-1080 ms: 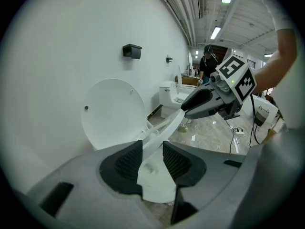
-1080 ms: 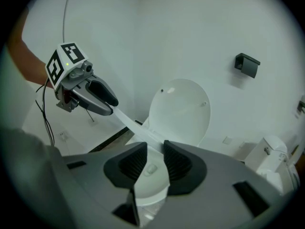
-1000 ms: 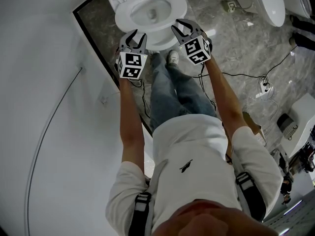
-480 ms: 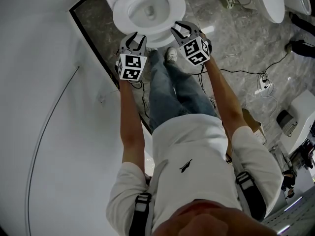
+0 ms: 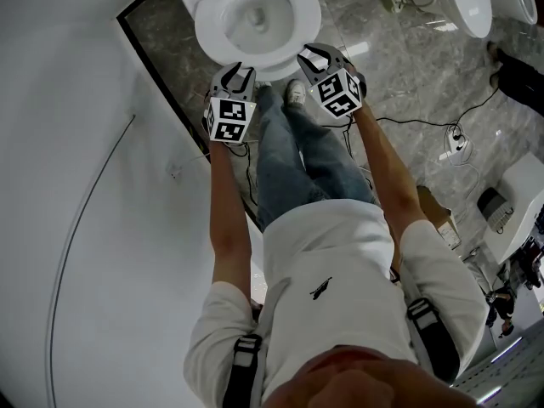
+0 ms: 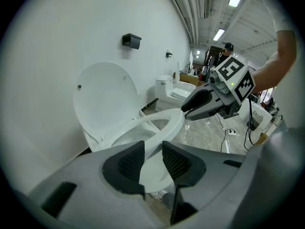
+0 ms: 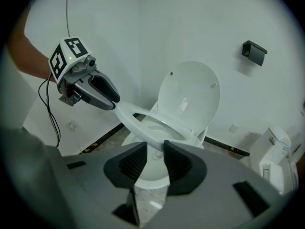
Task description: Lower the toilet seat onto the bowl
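A white toilet stands against the wall with its lid [image 6: 102, 94] upright. The toilet seat [image 7: 143, 120] is tilted a little above the bowl [image 5: 259, 15], hinged at the back. My left gripper [image 5: 235, 69] is shut on the seat's front left edge, and the white seat fills the narrow gap between its jaws [image 6: 153, 159]. My right gripper [image 5: 313, 53] is shut on the front right edge, where the seat runs down between its jaws [image 7: 155, 159]. Each gripper shows in the other's view: the right [image 6: 186, 113] and the left [image 7: 112, 103].
A white wall [image 5: 85, 185] runs close on the left. The person's legs and a shoe [image 5: 297, 96] stand just in front of the bowl. Cables [image 5: 425, 130] lie on the marble floor. More toilets [image 5: 463, 2] stand at the right. A black fixture [image 6: 131, 40] hangs on the wall.
Both grippers have drawn slightly back toward the person, still on the seat's front edge. The toilet sits a little higher in the head view.
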`<state>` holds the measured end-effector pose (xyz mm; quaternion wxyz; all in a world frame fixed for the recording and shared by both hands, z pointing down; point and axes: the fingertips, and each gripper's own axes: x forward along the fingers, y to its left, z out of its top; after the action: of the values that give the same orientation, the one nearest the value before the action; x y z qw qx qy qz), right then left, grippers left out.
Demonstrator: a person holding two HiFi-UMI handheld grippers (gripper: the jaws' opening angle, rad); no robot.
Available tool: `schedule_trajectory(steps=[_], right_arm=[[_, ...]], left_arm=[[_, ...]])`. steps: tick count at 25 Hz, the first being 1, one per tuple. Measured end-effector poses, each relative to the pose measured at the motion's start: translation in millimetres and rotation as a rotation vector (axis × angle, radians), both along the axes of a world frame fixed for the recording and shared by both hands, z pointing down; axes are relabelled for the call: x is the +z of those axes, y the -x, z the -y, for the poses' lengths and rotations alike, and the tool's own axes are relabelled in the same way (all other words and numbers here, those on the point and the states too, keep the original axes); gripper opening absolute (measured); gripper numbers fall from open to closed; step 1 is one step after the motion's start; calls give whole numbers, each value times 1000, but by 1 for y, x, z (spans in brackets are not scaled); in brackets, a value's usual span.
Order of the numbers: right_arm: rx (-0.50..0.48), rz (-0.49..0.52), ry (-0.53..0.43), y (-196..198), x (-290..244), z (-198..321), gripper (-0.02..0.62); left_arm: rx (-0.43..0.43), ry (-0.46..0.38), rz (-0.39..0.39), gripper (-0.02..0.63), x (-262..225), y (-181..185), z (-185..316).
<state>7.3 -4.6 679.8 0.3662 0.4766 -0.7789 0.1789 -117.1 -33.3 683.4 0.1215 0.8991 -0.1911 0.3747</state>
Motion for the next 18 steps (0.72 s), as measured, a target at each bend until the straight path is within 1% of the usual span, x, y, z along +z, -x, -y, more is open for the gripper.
schedule_trajectory(steps=[11,18], right_arm=[[-12,-20,62,6,25,-22,110],[11,12,101,7,42,-32,105]], left_arm=[[0,59,20,127,24,5,-21],[1,98,42,126,43,7,-32]])
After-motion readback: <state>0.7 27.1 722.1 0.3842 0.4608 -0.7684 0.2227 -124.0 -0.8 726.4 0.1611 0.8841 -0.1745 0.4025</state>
